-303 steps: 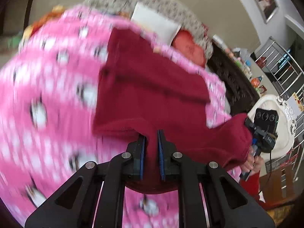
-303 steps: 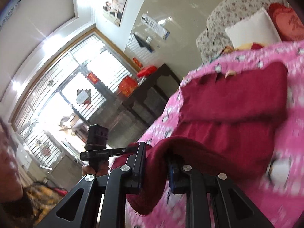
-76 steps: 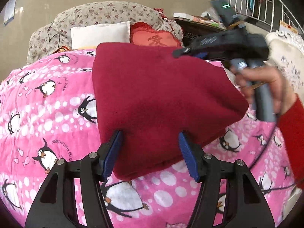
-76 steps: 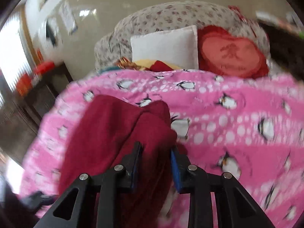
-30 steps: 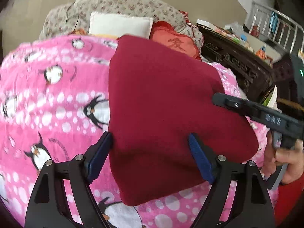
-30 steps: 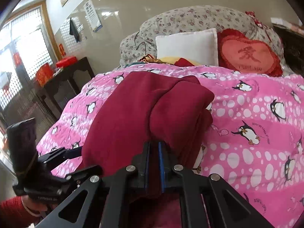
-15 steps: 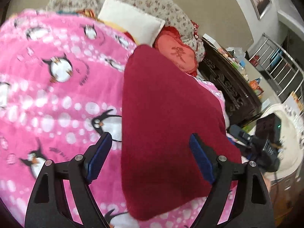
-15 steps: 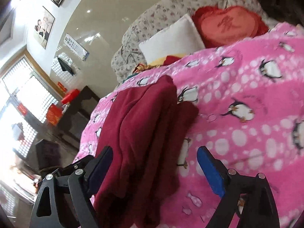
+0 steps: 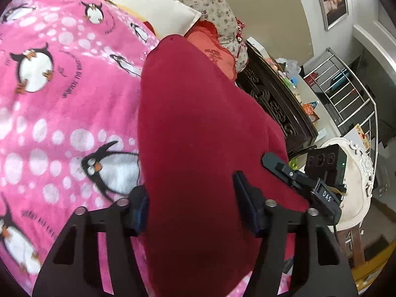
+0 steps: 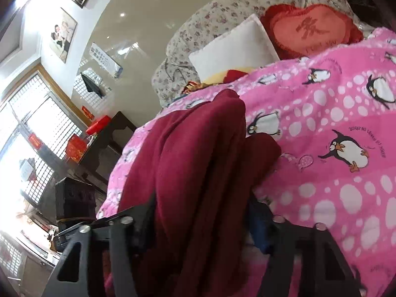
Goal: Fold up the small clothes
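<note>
A dark red fleece garment lies folded on the pink penguin blanket. My left gripper is open, its fingers wide apart on either side of the garment's near end. The right gripper shows in the left wrist view beside the garment's right edge. In the right wrist view the garment lies in thick folds between the fingers of my right gripper, which is open. The left gripper shows at the left of that view.
A white pillow, a red heart cushion and a flowered quilt lie at the bed's head. A dark carved cabinet stands beside the bed, with a white chair and a steel railing beyond.
My right gripper let go of the garment and opened wide. Both grippers have moved in closer, so the garment now fills the space between their fingers. My left gripper stayed open.
</note>
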`<state>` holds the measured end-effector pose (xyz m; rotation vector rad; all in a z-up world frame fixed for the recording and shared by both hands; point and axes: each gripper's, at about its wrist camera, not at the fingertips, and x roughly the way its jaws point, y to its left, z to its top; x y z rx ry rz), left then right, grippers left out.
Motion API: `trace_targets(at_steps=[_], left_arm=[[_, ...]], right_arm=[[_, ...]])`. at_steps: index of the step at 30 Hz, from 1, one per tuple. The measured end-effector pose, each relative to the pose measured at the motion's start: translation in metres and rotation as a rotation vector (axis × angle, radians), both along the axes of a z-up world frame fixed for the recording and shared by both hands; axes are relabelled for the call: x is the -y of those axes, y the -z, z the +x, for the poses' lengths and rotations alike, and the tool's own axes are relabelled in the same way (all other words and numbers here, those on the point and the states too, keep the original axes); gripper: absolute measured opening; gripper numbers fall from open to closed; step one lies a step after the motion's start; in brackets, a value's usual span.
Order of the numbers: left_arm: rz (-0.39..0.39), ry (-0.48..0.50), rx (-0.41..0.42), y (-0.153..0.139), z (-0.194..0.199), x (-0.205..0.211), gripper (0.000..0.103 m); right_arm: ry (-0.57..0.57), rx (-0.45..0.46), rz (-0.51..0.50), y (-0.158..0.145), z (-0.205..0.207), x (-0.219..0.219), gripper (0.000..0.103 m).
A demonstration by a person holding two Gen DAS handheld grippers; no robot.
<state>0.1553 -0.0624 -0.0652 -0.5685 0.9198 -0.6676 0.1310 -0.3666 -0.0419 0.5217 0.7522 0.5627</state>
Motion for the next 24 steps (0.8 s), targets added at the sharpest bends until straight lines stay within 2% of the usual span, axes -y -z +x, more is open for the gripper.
trace_targets(at_steps=[5,10,15,21,24], left_arm=[[0.025,0.003,0.072,-0.037,-0.052,-0.021,0.056],[0.083,-0.025,0.074,-0.052,-0.116,-0.053,0.056],[0.141,-0.09,0.022,-0.029,-0.166,-0.076,0.056],[0.165,-0.149,-0.03,0.005,-0.182,-0.081,0.056],[0.18,-0.173,-0.028,0.013,-0.182,-0.078,0.058]], right_arm=[[-0.082,0.022,-0.001,-0.03,-0.049,-0.024,0.057],[-0.18,-0.006,0.004,-0.024,-0.094,-0.057,0.057],[-0.237,-0.054,-0.009,0.003,-0.113,-0.089,0.057],[-0.219,-0.086,-0.172,0.028,-0.11,-0.114,0.058],[-0.216,-0.088,-0.198,0.034,-0.11,-0.114,0.06]])
